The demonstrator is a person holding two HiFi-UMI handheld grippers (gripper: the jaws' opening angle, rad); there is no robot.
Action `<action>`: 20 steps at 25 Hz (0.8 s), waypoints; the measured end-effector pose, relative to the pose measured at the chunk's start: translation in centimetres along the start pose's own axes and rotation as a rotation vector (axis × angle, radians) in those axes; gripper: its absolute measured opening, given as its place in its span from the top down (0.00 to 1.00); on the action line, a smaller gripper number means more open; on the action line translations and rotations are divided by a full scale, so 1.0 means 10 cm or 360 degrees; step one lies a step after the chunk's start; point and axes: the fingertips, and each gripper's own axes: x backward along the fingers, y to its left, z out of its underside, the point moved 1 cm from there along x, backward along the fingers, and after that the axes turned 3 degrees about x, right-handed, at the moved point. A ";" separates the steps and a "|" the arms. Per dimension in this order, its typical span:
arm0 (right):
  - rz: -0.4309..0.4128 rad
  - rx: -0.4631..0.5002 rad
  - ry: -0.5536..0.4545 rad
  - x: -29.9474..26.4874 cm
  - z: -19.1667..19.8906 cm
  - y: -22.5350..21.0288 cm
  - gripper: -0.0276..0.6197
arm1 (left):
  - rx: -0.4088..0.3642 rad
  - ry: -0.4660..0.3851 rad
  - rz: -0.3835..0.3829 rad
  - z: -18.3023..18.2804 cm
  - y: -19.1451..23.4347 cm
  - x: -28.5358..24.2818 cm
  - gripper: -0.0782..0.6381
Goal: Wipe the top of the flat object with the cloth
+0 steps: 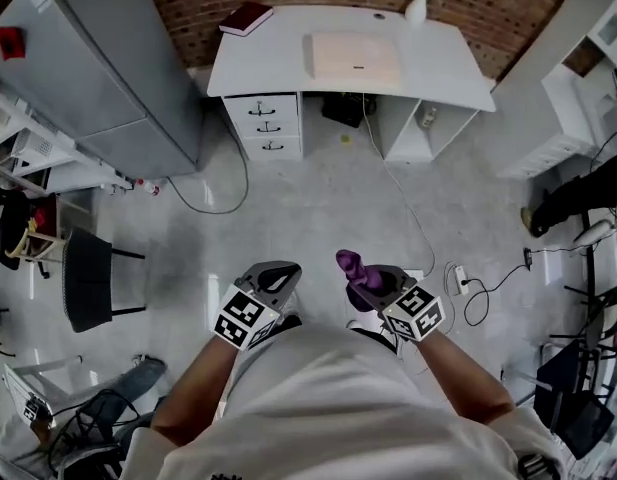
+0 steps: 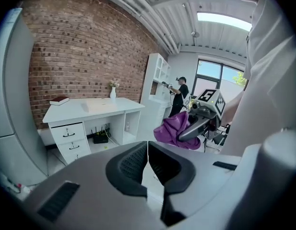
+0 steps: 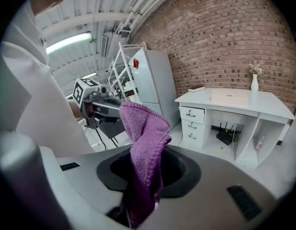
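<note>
The flat object is a closed pale laptop (image 1: 353, 60) lying on the white desk (image 1: 438, 68) against the brick wall, far ahead of both grippers. It also shows small in the left gripper view (image 2: 100, 106) and the right gripper view (image 3: 230, 97). My right gripper (image 1: 373, 280) is shut on a purple cloth (image 1: 351, 266), which stands up out of its jaws (image 3: 145, 147). My left gripper (image 1: 278, 276) is held beside it at waist height, jaws shut with nothing between them (image 2: 148, 159). From the left gripper view the cloth (image 2: 174, 128) hangs just to the right.
A dark red book (image 1: 246, 18) and a white vase (image 1: 416, 6) sit on the desk. A grey fridge (image 1: 98, 58) stands left, a black chair (image 1: 88, 278) nearer. Cables and a power strip (image 1: 460, 280) lie on the floor right. A person (image 2: 179, 95) stands by white shelves.
</note>
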 end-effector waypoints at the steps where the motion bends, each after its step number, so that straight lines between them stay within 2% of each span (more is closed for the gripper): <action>1: 0.0015 -0.0016 -0.0011 -0.14 -0.14 -0.01 0.75 | -0.0005 0.0003 0.0004 0.02 0.16 0.09 0.85; 5: 0.0068 -0.0031 -0.0023 -0.65 -0.57 -0.03 0.75 | -0.0034 0.0039 0.0027 0.10 0.78 0.34 0.85; 10: 0.0052 -0.0012 0.0036 -0.98 -0.82 -0.09 0.75 | 0.0030 0.0009 0.0023 0.10 1.31 0.37 0.85; 15: 0.0099 -0.0094 0.0024 -1.16 -1.01 -0.67 0.75 | 0.0074 -0.0007 0.0043 -0.10 1.73 0.04 0.85; 20: 0.0094 -0.0141 -0.0028 -1.40 -1.28 -1.53 0.75 | 0.0042 0.0063 0.0015 -0.48 2.24 -0.45 0.85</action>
